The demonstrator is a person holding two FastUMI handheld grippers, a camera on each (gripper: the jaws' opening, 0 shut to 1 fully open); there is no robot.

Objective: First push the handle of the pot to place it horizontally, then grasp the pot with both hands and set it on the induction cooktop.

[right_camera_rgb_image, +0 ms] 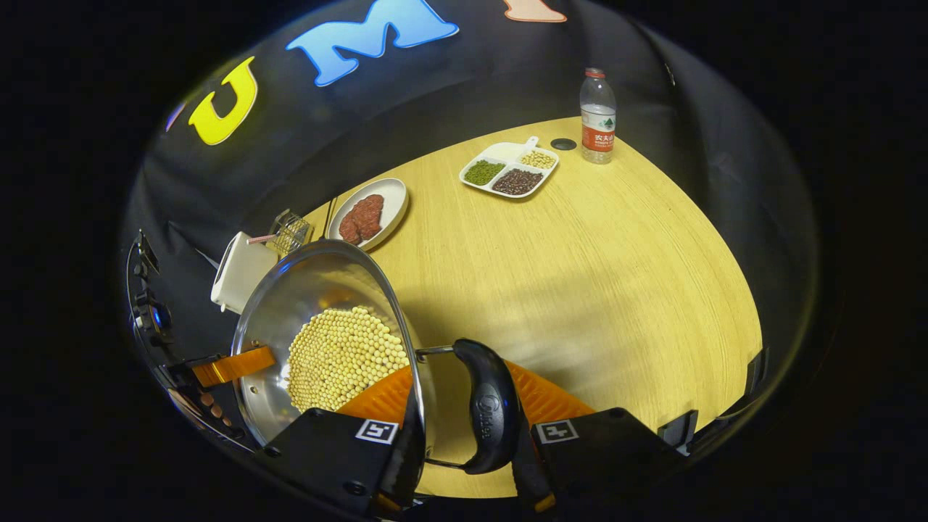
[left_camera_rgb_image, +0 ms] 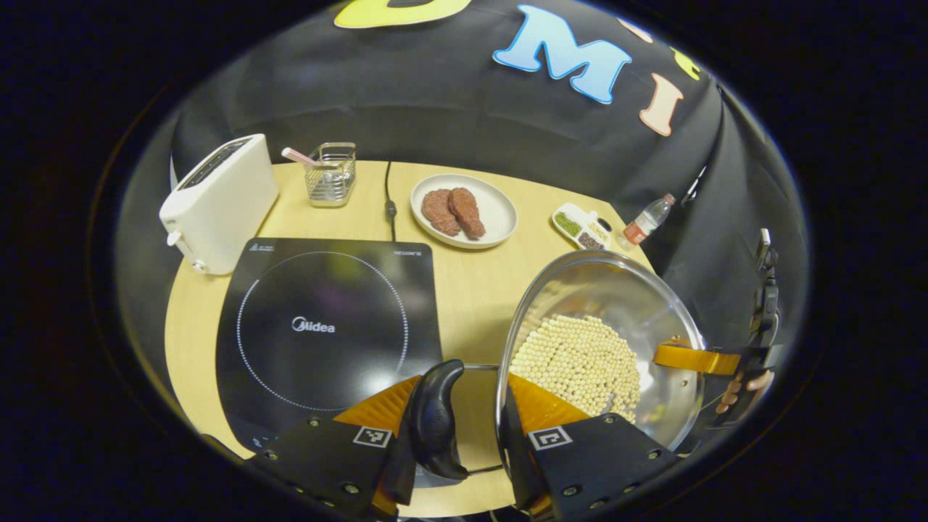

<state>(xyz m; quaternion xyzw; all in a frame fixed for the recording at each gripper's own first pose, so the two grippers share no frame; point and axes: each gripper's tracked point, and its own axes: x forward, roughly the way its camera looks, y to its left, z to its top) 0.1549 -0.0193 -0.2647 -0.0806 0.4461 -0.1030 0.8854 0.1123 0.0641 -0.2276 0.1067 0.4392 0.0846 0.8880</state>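
Left gripper view: we held the left gripper (left_camera_rgb_image: 464,428) clamped across the pot (left_camera_rgb_image: 638,304) rim and its black side handle (left_camera_rgb_image: 435,420)
Right gripper view: we had the right gripper (right_camera_rgb_image: 464,428) clamped likewise on the opposite handle (right_camera_rgb_image: 489,406)
Pot: tilted, holding pale beans (left_camera_rgb_image: 576,362), just right of the induction cooktop (left_camera_rgb_image: 326,326)
Farther: toaster (left_camera_rgb_image: 217,199), plate of meat (left_camera_rgb_image: 464,210), water bottle (right_camera_rgb_image: 597,116)

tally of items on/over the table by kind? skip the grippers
Cookware: 1, pot
Appliances: 2, induction cooktop, toaster
Dishes: 2, plate, divided tray
Wire basket: 1
Bottle: 1
Total: 7
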